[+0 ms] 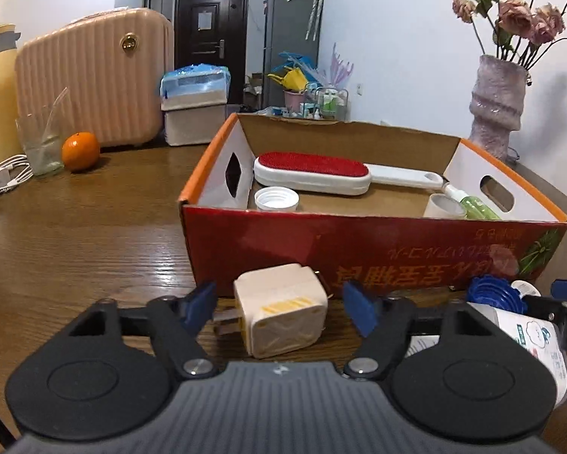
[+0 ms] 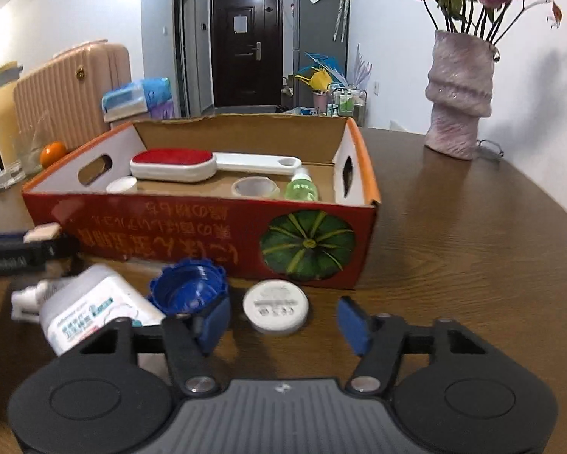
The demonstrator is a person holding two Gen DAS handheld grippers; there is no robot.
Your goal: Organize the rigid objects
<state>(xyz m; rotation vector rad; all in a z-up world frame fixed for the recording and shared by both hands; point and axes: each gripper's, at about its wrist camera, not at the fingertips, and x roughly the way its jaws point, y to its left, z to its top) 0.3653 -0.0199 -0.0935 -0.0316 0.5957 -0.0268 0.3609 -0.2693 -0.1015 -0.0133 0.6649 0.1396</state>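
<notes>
A red cardboard box (image 1: 359,249) (image 2: 192,234) stands on the wooden table and holds a red-topped lint brush (image 1: 313,172) (image 2: 171,164), a white cap (image 1: 277,198), a tape roll (image 2: 253,187) and a green bottle (image 2: 301,188). My left gripper (image 1: 279,308) is open around a cream plug adapter (image 1: 283,314) that lies on the table in front of the box. My right gripper (image 2: 285,321) is open, with a white round lid (image 2: 275,310) between its fingers. A blue cap (image 2: 188,289) (image 1: 495,297) and a white bottle (image 2: 90,306) lie to the lid's left.
An orange (image 1: 80,150), a glass (image 1: 43,143) and a white cable (image 1: 3,178) sit at the table's far left, before a pink suitcase (image 1: 94,87). A pink vase (image 2: 459,94) with dried flowers stands at the far right. Bare wood (image 2: 472,246) lies right of the box.
</notes>
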